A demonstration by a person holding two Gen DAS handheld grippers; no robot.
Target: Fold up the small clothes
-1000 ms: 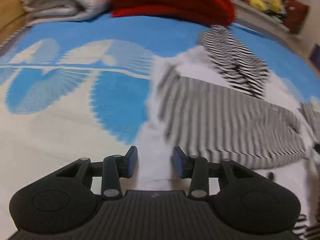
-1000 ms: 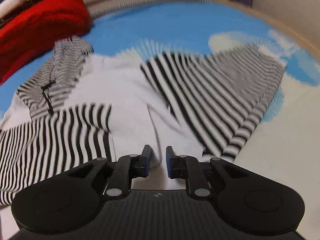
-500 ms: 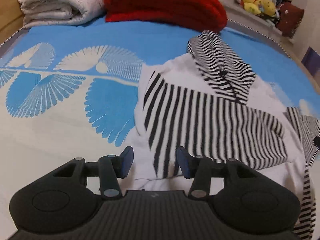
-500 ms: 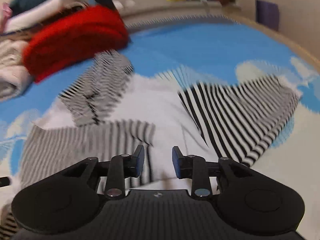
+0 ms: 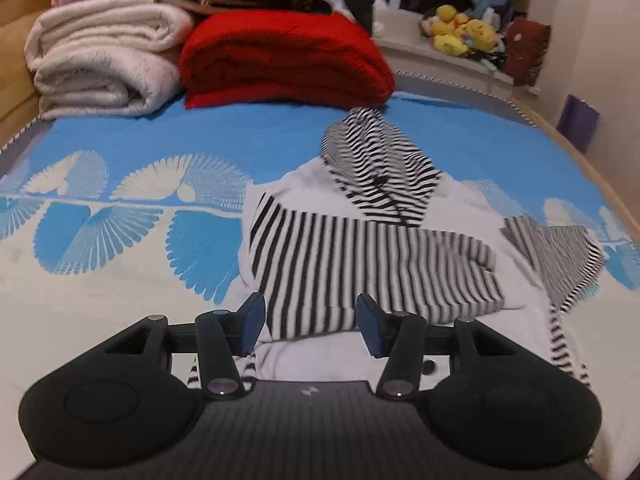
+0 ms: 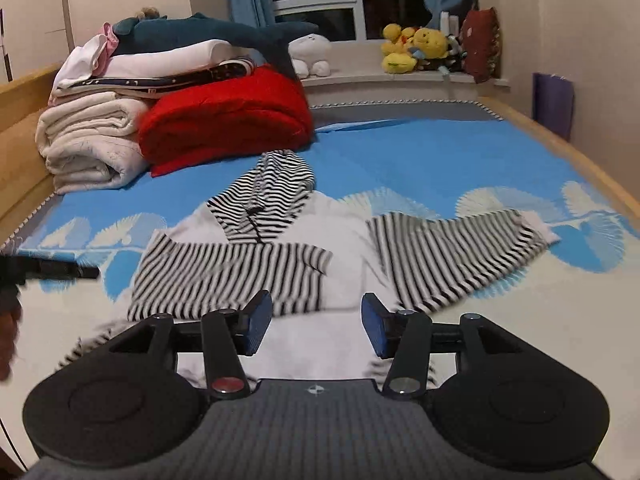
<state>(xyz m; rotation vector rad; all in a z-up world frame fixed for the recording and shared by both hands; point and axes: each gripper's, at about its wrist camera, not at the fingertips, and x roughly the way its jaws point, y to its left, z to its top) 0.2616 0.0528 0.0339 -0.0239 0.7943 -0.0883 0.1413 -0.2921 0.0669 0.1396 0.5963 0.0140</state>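
Note:
A small white hoodie [image 5: 468,208] [image 6: 344,236] with black-and-white striped sleeves and hood lies flat on the blue and white bedspread. Its left sleeve [image 5: 360,264] [image 6: 228,276] is folded across the body. Its right sleeve [image 6: 452,252] [image 5: 560,252] lies spread out to the side. The striped hood [image 5: 380,168] [image 6: 268,188] points to the far end. My left gripper [image 5: 310,324] is open and empty, above the hoodie's near hem. My right gripper [image 6: 316,328] is open and empty, above the white body near the hem.
A folded red blanket [image 5: 284,60] [image 6: 228,116] and a stack of cream and white bedding [image 5: 104,60] [image 6: 88,140] sit at the far end. Plush toys [image 6: 416,48] line the window sill. The left gripper's side [image 6: 48,270] shows at the left edge. A wooden bed frame [image 6: 568,156] borders the right.
Both grippers have opened wider and pulled back and up from the hoodie. The left sleeve stays folded across the body.

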